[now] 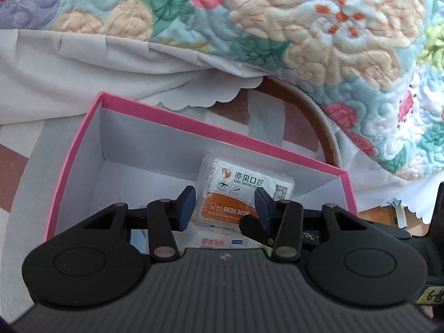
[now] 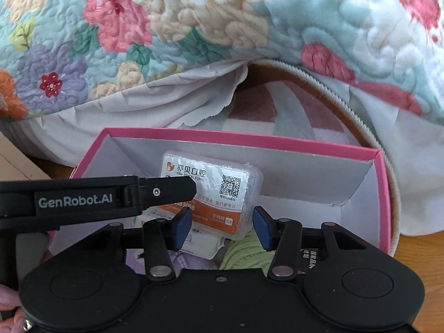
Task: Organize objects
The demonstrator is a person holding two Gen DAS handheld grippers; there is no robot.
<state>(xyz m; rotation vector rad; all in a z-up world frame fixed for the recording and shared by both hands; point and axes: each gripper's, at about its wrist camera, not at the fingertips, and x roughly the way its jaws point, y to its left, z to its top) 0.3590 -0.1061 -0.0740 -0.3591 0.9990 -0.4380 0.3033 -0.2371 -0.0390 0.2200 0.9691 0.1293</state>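
Observation:
A pink box (image 1: 227,133) with white inside walls stands open in front of both grippers; it also shows in the right wrist view (image 2: 238,137). A clear plastic floss-pick case (image 1: 244,183) with a white and orange label leans against the box's far wall, on top of other packets. The case also shows in the right wrist view (image 2: 213,186). My left gripper (image 1: 224,208) is open above the box, fingers either side of the case without touching it. My right gripper (image 2: 222,227) is open and empty, just before the case. The left gripper's finger (image 2: 166,190) crosses the right wrist view.
Inside the box lie a white packet (image 2: 205,242), a green yarn ball (image 2: 247,252) and something purple (image 2: 183,263). A floral quilt (image 1: 305,27) and white sheet (image 1: 83,63) are heaped behind the box. A brown round zipped cushion (image 2: 327,94) lies behind it. A wooden surface (image 2: 421,252) shows at right.

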